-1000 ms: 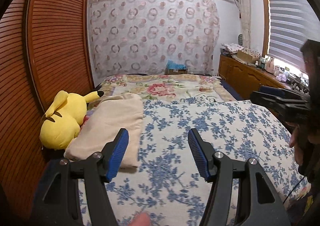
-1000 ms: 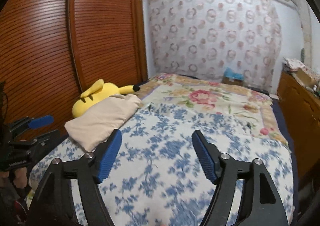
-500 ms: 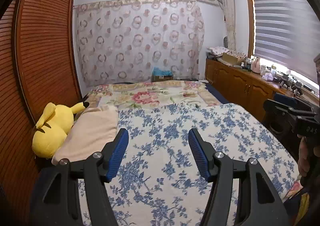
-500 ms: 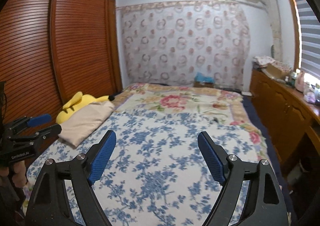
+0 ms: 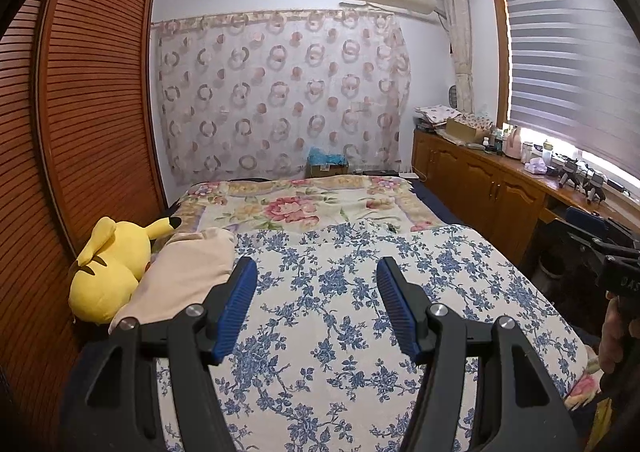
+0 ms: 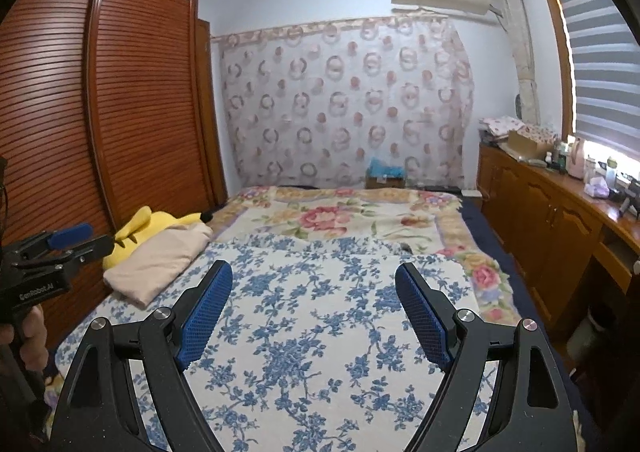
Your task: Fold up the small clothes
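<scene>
The left gripper point(image 5: 316, 306) hangs over the near part of the bed point(image 5: 460, 264), its blue fingers point(image 5: 234, 306) parted to a middling gap with nothing between them. The right gripper point(image 6: 310, 314) hangs over the same stretch with its fingers point(image 6: 204, 318) spread wide and nothing in hold.

Beyond both pairs of fingers the blue-flowered sheet point(image 6: 304, 332) lies flat and bare, giving open room across the middle of the bed as far as the rose-patterned blanket point(image 6: 344, 216) at the far end.

The folded beige cloth point(image 5: 188, 276) lies at the bed's left edge, just left of the left gripper's fingers, touching a yellow plush point(image 5: 108, 272) that sits against the slatted wardrobe point(image 5: 92, 112). There is little room on that side.

On the right, the bed's edge drops to a narrow aisle beside a wooden cabinet point(image 6: 548, 220) under the window blind point(image 5: 568, 64). A patterned curtain point(image 6: 344, 104) covers the far wall.
</scene>
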A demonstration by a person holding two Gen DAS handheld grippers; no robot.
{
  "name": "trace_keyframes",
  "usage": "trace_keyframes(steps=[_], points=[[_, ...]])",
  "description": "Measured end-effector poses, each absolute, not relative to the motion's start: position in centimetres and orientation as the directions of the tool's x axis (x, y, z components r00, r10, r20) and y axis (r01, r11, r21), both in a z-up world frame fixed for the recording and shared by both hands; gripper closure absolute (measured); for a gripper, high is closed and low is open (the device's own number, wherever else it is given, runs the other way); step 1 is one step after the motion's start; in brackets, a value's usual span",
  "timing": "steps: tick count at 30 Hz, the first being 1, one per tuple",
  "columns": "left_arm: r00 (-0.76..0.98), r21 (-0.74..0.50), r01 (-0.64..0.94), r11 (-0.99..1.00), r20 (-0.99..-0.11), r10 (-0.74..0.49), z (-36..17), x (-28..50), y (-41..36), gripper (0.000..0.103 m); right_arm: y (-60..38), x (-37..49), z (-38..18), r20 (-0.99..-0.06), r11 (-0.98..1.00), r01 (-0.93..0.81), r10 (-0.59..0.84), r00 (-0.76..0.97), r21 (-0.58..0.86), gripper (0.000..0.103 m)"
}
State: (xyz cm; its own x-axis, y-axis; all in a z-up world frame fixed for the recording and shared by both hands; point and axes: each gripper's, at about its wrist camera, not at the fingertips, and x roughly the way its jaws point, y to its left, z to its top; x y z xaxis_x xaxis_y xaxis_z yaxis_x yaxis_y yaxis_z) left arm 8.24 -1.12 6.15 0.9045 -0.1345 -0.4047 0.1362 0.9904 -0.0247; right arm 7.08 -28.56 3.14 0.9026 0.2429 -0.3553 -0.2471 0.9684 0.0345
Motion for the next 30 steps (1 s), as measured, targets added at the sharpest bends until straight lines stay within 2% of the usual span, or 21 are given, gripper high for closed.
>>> trace_keyframes(steps=[30], points=[[0.904, -0.026, 0.137, 0.990, -0.405, -0.135, 6.02, 8.26, -1.44, 0.041, -28.44, 6.47, 3.00, -0.351, 0.973, -0.231, 0.222, 0.910, 0.016, 0.017]])
